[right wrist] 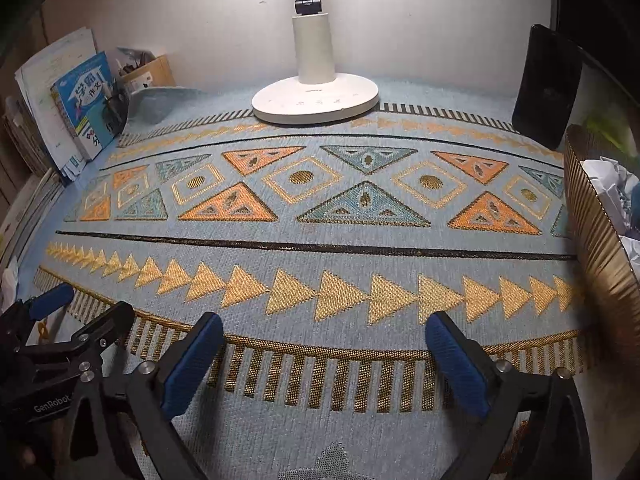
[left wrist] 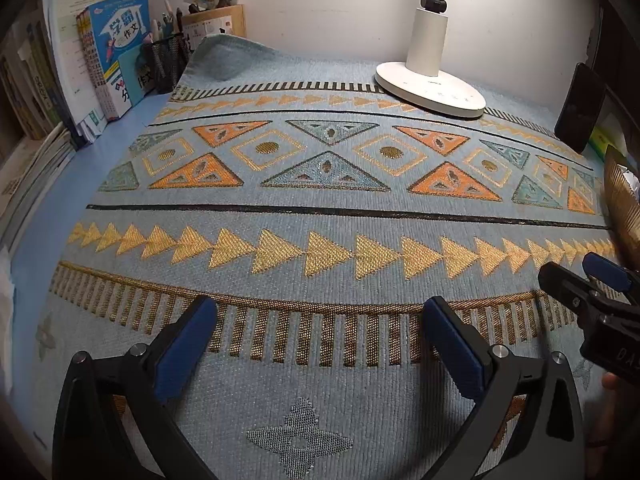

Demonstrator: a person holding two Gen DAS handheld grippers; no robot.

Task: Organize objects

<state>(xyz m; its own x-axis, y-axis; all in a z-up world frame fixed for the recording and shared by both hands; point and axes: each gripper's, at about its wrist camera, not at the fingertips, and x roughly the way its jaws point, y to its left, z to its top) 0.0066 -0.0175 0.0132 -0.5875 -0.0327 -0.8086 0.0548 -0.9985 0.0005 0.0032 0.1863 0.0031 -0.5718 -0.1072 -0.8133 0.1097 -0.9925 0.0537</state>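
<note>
A patterned blue mat (left wrist: 320, 200) (right wrist: 320, 240) covers the desk. My left gripper (left wrist: 320, 312) is open and empty, low over the mat's near edge; it also shows at the left of the right wrist view (right wrist: 76, 300). My right gripper (right wrist: 324, 328) is open and empty beside it, and shows at the right of the left wrist view (left wrist: 576, 268). A white lamp base (left wrist: 430, 88) (right wrist: 316, 98) stands at the back. A black phone (left wrist: 580, 108) (right wrist: 546, 88) leans upright at the back right.
Books (left wrist: 116, 56) (right wrist: 84, 100) and a mesh pen holder (left wrist: 166, 62) stand at the back left. A gold ribbed basket (right wrist: 600, 248) (left wrist: 624, 208) with crumpled paper (right wrist: 612, 188) sits at the right edge. The mat's back left corner (left wrist: 228, 56) is curled up.
</note>
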